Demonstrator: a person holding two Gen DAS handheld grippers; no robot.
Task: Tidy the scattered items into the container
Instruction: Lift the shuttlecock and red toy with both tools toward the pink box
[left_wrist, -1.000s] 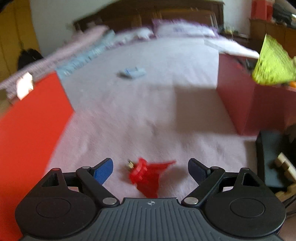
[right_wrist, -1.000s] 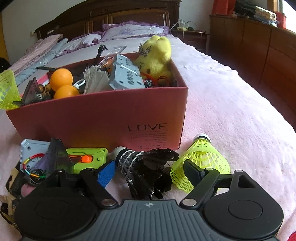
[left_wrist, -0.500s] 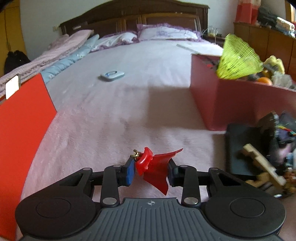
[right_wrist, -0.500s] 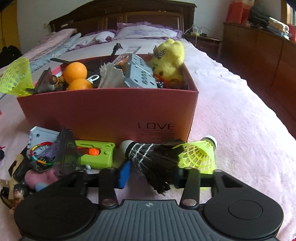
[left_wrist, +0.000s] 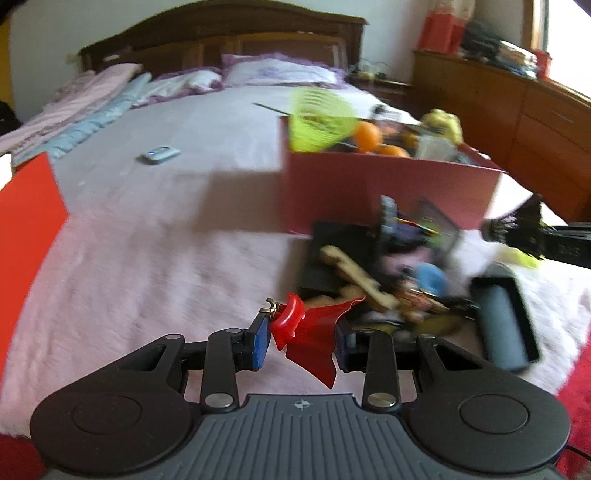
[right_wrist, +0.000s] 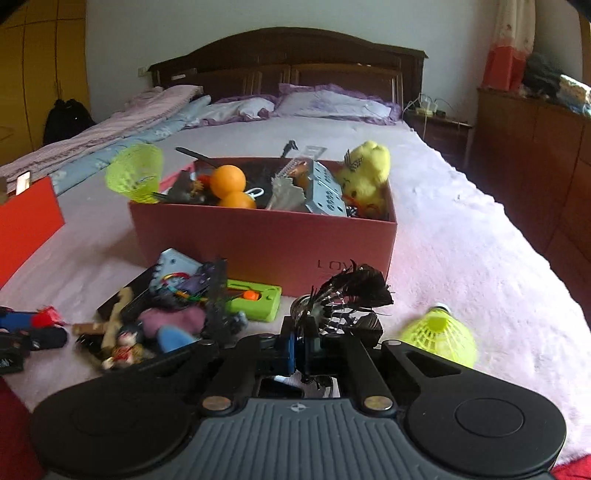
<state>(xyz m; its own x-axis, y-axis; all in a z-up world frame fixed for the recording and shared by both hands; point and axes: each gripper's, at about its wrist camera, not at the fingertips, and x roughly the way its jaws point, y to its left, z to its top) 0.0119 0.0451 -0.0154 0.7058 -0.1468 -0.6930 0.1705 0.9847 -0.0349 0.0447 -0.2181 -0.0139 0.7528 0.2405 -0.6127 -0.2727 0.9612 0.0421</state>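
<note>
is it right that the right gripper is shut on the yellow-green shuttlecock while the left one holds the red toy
Not quite. The right gripper is shut on the black feather shuttlecock; the yellow-green shuttlecock lies loose on the bed beside it, as the right wrist view shows. The left gripper does hold the red toy.

left wrist: low, faces headboard | right wrist: same | shared: box

Motion blurs the toy pile at two o'clock; the box lettering is half hidden by black feathers.
</note>
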